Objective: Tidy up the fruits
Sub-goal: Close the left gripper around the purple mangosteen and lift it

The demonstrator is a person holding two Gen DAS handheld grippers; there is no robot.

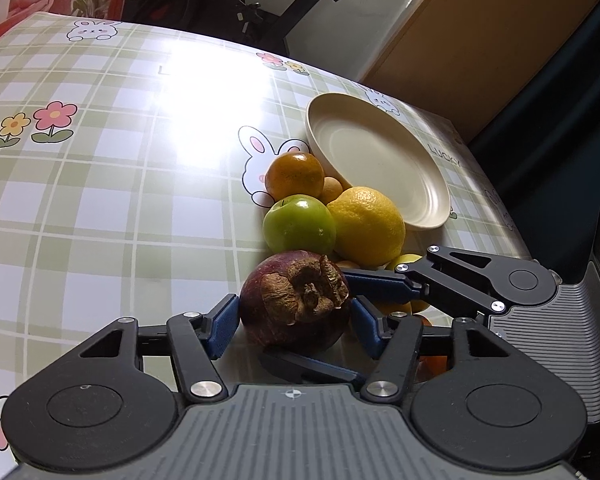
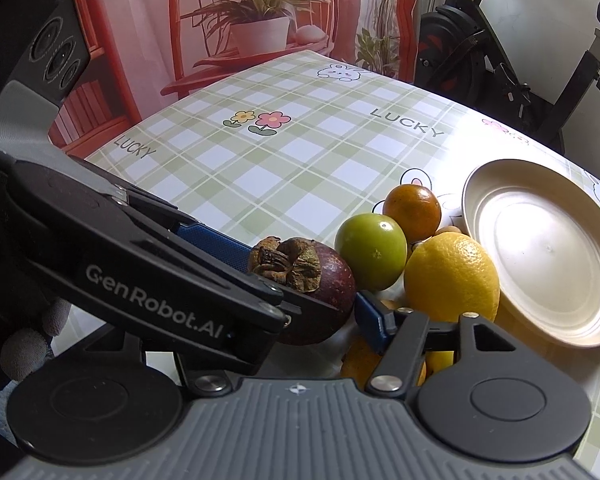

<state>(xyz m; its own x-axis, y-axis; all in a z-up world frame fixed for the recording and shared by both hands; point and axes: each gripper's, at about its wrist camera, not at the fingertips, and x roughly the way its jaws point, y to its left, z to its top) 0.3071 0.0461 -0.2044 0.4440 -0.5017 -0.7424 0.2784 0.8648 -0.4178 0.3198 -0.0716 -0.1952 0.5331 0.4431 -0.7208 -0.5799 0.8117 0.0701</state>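
Note:
A dark purple mangosteen (image 1: 296, 304) sits between the blue pads of my left gripper (image 1: 294, 320), which is closed on it at the table surface. It also shows in the right wrist view (image 2: 320, 292). Behind it lie a green apple (image 1: 299, 224), a yellow lemon (image 1: 366, 226), an orange (image 1: 295, 176) and a small tan fruit (image 1: 333, 188). A cream plate (image 1: 412, 168) stands empty just beyond them. My right gripper (image 1: 340, 320) reaches in from the right, its fingers on both sides of the mangosteen; its left finger is hidden in its own view.
The table (image 1: 100, 200) has a green plaid cloth with rabbits and flowers. More small orange and yellow fruits (image 2: 364, 360) lie under the right gripper. An exercise bike (image 2: 500, 60) and a potted plant (image 2: 260, 20) stand beyond the far edge.

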